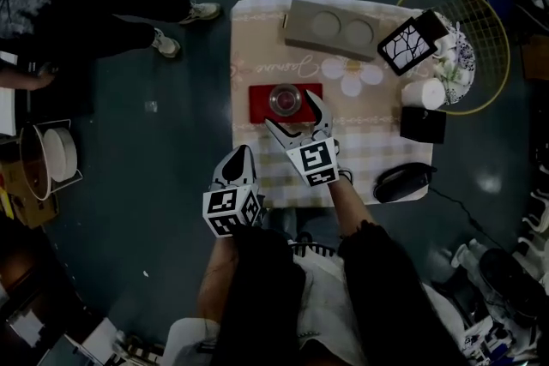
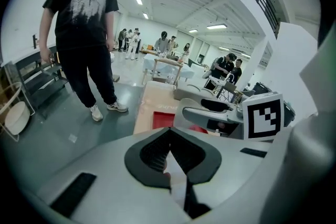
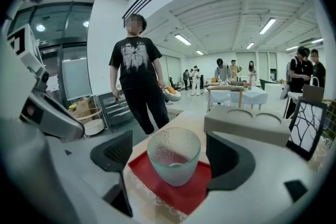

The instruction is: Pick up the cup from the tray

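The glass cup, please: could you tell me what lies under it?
The glass cup stands on a red tray, which lies on the checked tablecloth. The tray's patch beneath the cup's base is covered.

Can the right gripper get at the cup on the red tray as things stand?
Probably yes: the right gripper has its jaws wide apart either side of the cup on the red tray, nothing between.

Cup (image 1: 286, 99) on tray (image 1: 261, 112) on table (image 1: 257, 47)
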Motion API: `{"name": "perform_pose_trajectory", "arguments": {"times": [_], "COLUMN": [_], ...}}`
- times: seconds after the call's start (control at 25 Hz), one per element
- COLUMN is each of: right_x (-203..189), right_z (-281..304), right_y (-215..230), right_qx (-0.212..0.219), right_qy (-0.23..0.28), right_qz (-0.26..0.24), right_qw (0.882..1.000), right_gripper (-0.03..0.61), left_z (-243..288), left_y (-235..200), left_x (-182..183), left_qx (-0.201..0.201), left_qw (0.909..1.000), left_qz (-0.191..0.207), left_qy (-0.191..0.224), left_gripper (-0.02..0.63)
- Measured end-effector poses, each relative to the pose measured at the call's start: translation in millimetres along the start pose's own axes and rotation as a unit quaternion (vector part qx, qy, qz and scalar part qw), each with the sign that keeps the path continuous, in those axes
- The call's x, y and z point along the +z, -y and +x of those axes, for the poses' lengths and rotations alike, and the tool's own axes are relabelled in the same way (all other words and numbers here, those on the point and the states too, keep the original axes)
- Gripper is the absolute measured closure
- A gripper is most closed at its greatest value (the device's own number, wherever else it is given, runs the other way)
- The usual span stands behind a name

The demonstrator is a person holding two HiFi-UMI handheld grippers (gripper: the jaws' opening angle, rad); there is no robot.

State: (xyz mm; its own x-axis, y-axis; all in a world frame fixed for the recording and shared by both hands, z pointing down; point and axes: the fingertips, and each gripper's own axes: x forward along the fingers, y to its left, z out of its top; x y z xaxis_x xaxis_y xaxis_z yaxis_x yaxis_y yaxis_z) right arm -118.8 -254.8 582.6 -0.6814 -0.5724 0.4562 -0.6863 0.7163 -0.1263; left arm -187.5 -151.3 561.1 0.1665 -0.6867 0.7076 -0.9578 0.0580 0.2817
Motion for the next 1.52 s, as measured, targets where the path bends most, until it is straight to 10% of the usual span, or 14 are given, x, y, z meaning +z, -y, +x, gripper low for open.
{"name": "perform_pose_trajectory", "arguments": {"times": [1.52], "right_x": [5], "right_z": [17], "right_y": [-1], "right_qx": [0.007], "right_qy": [-0.038], "right_qz": [-0.036], "right_qw": [0.999], "right_gripper": [0.178], "left_z": [-2], "left_y": [3], "left_x": [-8], "left_qx": [-0.001], "left_qw": [0.9999], "left_qz": [0.004], "left_qy": [-0.015], "left_gripper": [0.607]}}
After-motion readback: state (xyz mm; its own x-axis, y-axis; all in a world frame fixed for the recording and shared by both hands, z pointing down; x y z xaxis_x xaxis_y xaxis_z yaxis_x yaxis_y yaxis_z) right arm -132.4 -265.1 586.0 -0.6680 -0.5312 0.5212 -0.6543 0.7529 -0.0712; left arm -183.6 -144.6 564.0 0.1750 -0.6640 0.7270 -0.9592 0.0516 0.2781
